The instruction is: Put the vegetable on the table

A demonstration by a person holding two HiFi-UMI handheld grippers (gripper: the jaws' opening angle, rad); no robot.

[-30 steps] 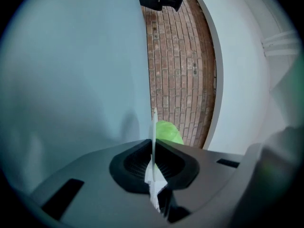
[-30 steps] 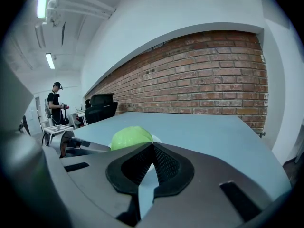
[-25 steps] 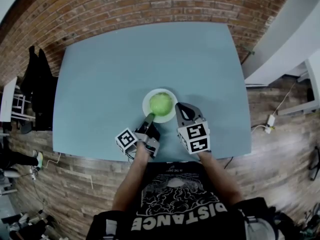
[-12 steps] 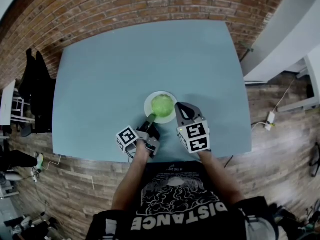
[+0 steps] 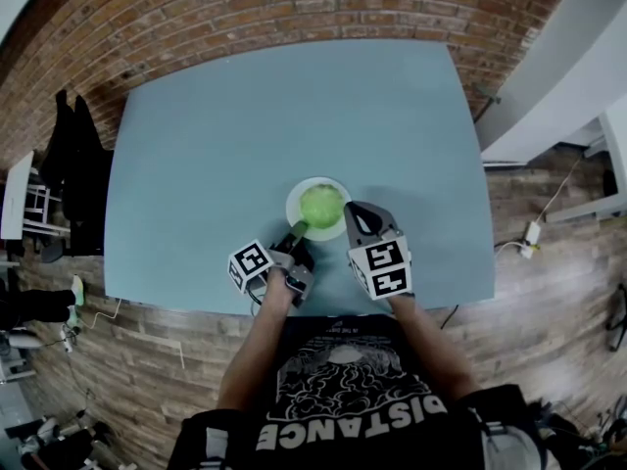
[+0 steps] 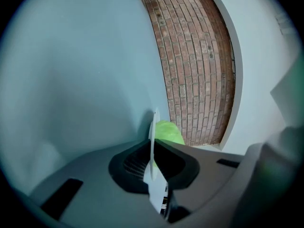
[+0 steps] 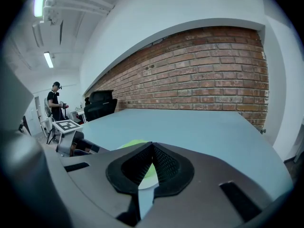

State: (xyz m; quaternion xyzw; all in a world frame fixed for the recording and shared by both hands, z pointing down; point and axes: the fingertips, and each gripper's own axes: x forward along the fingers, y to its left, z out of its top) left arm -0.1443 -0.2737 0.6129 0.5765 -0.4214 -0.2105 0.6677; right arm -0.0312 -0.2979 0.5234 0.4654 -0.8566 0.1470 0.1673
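From the head view, a person in a black printed T-shirt (image 5: pixel 343 399) stands at the near edge of a blue-grey table (image 5: pixel 225 125), a gripper in each hand. The green vegetable (image 5: pixel 321 205) sits in the middle of a white plate (image 5: pixel 293 198) towards the near side of the table. The left gripper (image 5: pixel 297 229) comes in from the lower left with its tip at the plate's near-left rim, its marker cube (image 5: pixel 250 264) turned outward. The right gripper (image 5: pixel 351 209) lies just beside the plate's right rim. A brick wall (image 5: pixel 294 8) runs beyond the far edge, and a wooden floor (image 5: pixel 549 292) shows round the table.

In the left gripper view, the camera is rolled on its side, so the table fills the left of the picture. The plate is seen edge-on as a thin white line running straight in between the two dark pads (image 6: pixel 133 163), which are closed on its rim. The vegetable bulges green just behind that rim. Whether the plate rests on the table or is raised off it cannot be told.

In the right gripper view, the jaws are closed with their tips touching and nothing between them. The plate and a strip of the vegetable show low down behind them. The left gripper and its cube are close by at the left. Far off at the left, another person (image 7: pixel 56 102) stands beside a black chair (image 7: pixel 100 103)
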